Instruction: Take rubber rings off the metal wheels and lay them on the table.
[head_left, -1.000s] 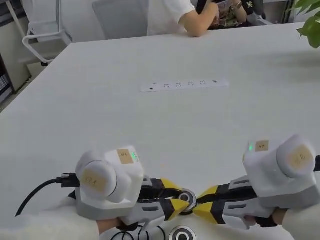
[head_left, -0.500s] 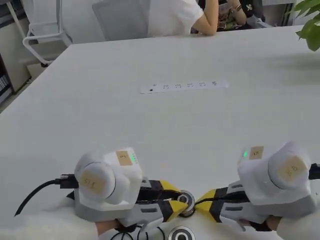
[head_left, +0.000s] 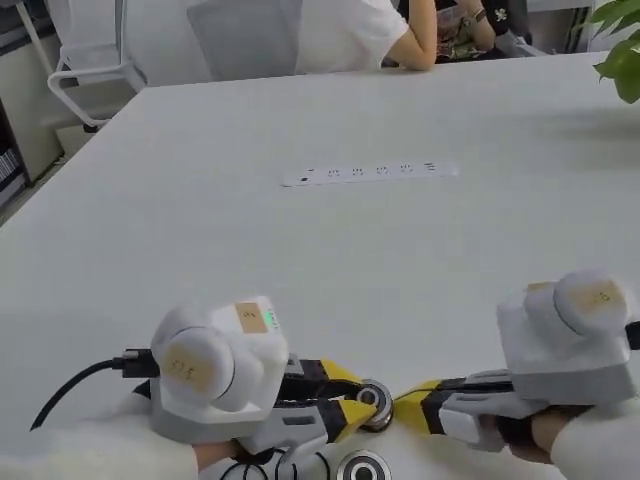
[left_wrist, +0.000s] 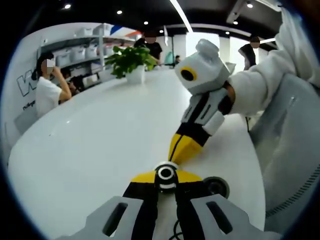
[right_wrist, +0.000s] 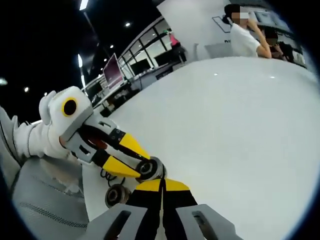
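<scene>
Pinching metal wheel (left_wrist: 166, 173): left gripper (left_wrist: 166, 180) jaws; right gripper (right_wrist: 161, 183) abutting.

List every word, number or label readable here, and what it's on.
"W": large dark letter on the wall, remainder cut off.
Tan stickers on the left gripper and right gripper: marks too blurred to read.
Power strip: markings too small to read.

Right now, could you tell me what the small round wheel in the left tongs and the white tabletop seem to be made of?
The small round silver wheel looks like polished metal, given its bright glints, though which metal is unclear. The white tabletop looks smooth and faintly glossy, perhaps laminate, since it carries soft reflections.
</scene>
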